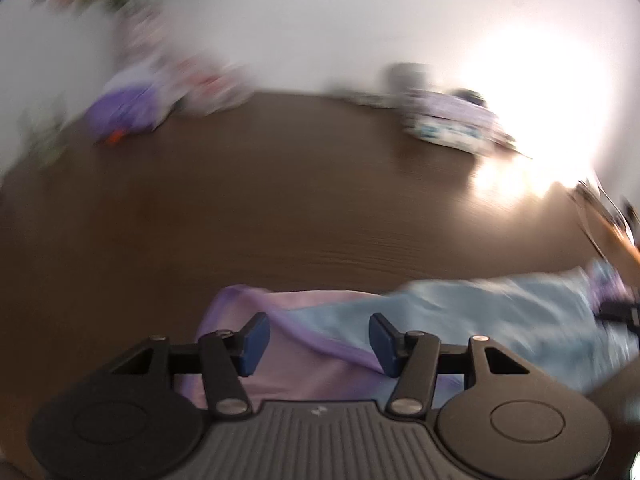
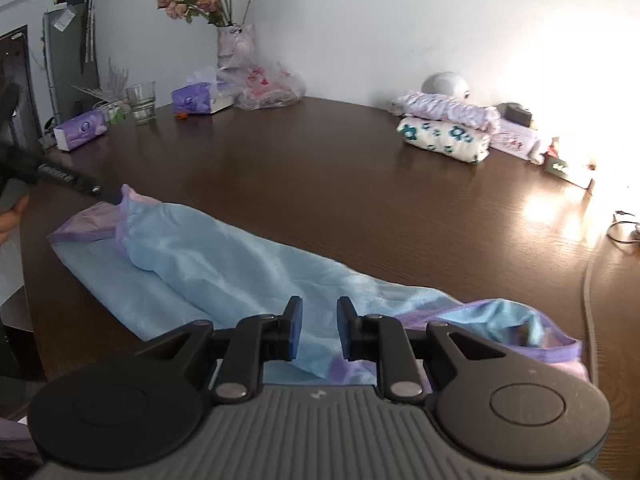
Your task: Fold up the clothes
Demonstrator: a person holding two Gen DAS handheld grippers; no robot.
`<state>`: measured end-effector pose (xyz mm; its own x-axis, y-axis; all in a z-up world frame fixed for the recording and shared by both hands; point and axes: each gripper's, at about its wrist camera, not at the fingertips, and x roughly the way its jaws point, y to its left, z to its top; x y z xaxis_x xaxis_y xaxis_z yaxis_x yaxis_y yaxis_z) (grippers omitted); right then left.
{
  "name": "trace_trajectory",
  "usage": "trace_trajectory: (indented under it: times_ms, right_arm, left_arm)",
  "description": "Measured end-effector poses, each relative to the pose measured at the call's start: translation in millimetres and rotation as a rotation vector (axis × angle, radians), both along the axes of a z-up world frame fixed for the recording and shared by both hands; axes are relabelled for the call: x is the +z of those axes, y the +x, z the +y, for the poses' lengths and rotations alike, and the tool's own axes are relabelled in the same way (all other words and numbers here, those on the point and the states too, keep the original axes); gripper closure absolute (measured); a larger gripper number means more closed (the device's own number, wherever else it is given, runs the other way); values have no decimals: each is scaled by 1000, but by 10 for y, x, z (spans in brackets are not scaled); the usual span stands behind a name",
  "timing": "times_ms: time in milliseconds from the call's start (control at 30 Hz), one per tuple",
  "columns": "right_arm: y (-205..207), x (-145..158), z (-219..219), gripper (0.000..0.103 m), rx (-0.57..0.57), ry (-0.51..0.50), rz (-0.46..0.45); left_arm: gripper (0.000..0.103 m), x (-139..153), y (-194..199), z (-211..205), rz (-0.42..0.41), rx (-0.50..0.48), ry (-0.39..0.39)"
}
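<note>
- Two hand-held grippers hang over one garment: the left hand-held gripper (image 1: 319, 344), at the bottom of its blurred view, has its blue pads well apart and grips nothing.
- Right hand-held gripper (image 2: 319, 328), bottom centre of its view, shows a narrow gap between the pads, with nothing held.
- Light blue soft garment with lilac trim (image 2: 224, 264) lies flat and long on the dark brown wooden bench (image 2: 320, 168), from middle left to lower right.
- Folded floral clothes (image 2: 444, 136) are stacked at upper right.
- Vase of pink roses (image 2: 234, 46) stands at upper left.
</note>
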<state>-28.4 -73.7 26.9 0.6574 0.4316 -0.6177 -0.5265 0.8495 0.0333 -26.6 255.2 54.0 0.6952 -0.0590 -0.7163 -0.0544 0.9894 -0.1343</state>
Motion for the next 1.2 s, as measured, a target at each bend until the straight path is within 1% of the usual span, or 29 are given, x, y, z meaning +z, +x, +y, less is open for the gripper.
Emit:
trace_trajectory:
  times_ms: [67,100,133,200,267,300,367,433,500,567,633,700,733,767,800,867,900,967,1000,1033,1100,1167,1200]
  right_arm:
    - [0,-20,4,73,2,7,2]
    - [1,-34,7,73,0,10,5]
    - [2,-51,11,73,-2,12,9]
    - [-5,-76,16,72,-9,6,9]
    - [-9,-87,27,72,-13,-2,9]
    - [-12,-89,23,72,-14,-1,9]
    - [-14,-94,19,72,-16,-1,12]
    - [-15,-110,34,72,-11,-9,18]
    - [-18,-128,66,73,-1,-28,29]
    - [-44,-125,98,73,5,-49,22]
    - [-80,-86,101,73,7,-36,-3]
    - [-68,-78,99,73,14,-21,0]
    - [-44,-94,105,75,14,-25,12]
    - [-28,-121,115,85,12,-41,30]
    - [-14,-152,128,87,10,-63,52]
    - [-51,-162,115,87,14,-64,59]
    - [-69,-159,99,87,15,-56,63]
    - [-92,-146,62,87,12,-38,60]
    - [-100,-121,24,86,2,-27,46]
    - [-108,-89,-22,85,-11,-15,29]
    - [-88,-1,-201,84,-98,0,-15]
    - [13,37,-479,84,-236,-1,-33]
    - [90,40,-639,84,-316,-3,-31]
  left_arm:
    - [57,-43,70,85,18,15,-37]
    - [65,-71,97,93,20,4,-40]
    - [70,-109,123,72,22,-15,-27]
    - [92,-162,146,50,23,-6,5]
    - [101,-155,140,50,-8,-4,-4]
    - [102,-161,127,68,-33,8,-18]
    - [103,-172,117,104,-78,43,-41]
    - [103,-186,158,147,-102,111,-50]
    - [103,-211,166,195,-115,145,-72]
    - [103,-239,181,168,-109,141,-53]
    - [103,-267,196,141,-103,138,-34]
    - [102,-280,199,129,-102,142,-21]
    - [102,-286,185,128,-105,144,-21]
    - [101,-292,182,135,-108,149,-22]
    - [101,-297,189,152,-112,157,-23]
    - [101,-318,198,180,-127,185,-26]
    - [101,-328,197,197,-135,189,-43]
    - [102,-324,207,220,-145,181,-76]
    - [102,-315,216,217,-150,177,-77]
    - [102,-303,232,201,-152,173,-64]
    - [102,-291,272,169,-143,170,-35]
    - [101,-303,287,147,-120,172,-1]
    - [97,-300,268,139,-122,167,20]
